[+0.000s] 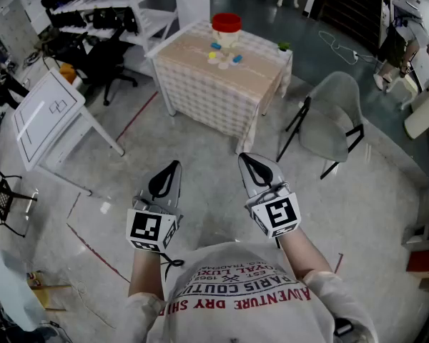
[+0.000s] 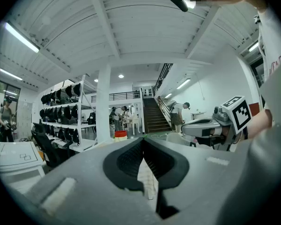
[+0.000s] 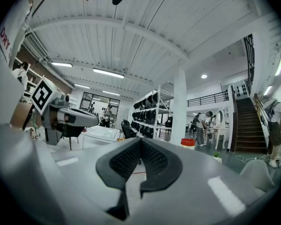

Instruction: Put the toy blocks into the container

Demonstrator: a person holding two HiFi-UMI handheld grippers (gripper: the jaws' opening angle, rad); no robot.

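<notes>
Grey chair (image 1: 330,113), white shelving (image 1: 151,14), staircase (image 2: 154,118)

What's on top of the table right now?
A red-lidded container stands near the far edge of the table, blocks lie scattered before it, and a small plant sits at the right corner. The container's contents can't be made out from here.

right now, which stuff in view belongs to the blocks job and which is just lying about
Belongs to the job:
- toy blocks
- red-lidded container
- clothed table that both are on
- left tool and right tool, both shut and empty

Just lying about:
- grey chair
- white board
- black office chair
- shelving
- small plant at the table corner
</notes>
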